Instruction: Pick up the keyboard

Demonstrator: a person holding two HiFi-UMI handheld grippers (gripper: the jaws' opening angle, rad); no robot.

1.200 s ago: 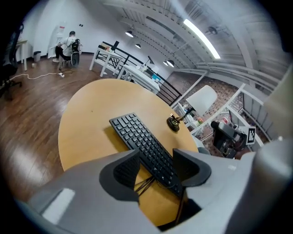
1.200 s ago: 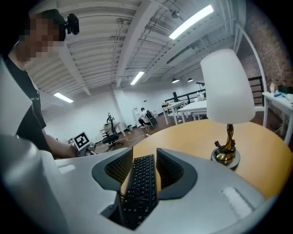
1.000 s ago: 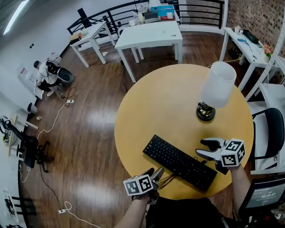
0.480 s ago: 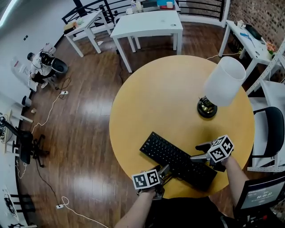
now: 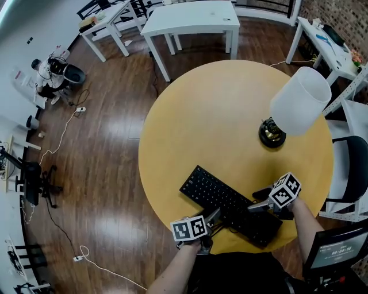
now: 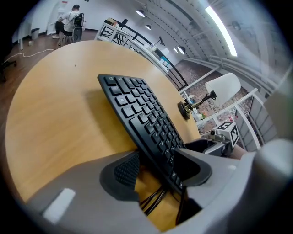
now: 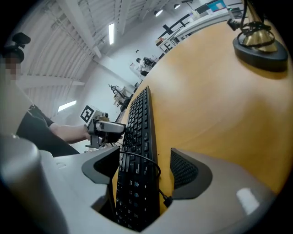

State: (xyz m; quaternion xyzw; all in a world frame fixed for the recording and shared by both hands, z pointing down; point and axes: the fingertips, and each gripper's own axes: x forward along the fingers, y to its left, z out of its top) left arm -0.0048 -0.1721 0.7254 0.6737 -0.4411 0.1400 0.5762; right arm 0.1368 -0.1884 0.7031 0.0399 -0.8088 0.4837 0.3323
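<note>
A black keyboard (image 5: 230, 205) lies slanted on the round yellow table (image 5: 213, 120), close to its near edge. My left gripper (image 5: 213, 221) is at the keyboard's near long edge. In the left gripper view that edge (image 6: 137, 109) runs between the jaws of the left gripper (image 6: 158, 164), with bare table and black cable (image 6: 155, 201) showing beside the left pad (image 6: 126, 169). My right gripper (image 5: 261, 201) is at the keyboard's right end. Its jaws are opening, and the right gripper (image 7: 144, 160) straddles that end (image 7: 139, 132) with a gap on each side. A thin cable (image 7: 153, 167) loops over the keys there.
A lamp with a white shade (image 5: 299, 103) and dark round base (image 5: 272, 134) stands on the table's right, beyond the right gripper. White tables (image 5: 192, 17) stand on the wood floor past the round table. A black chair (image 5: 351, 172) is at the right.
Both grippers have come down to the keyboard. The right one dropped further, rolled, spread its jaws and now straddles the keyboard's right end. The left one settled at the near edge.
</note>
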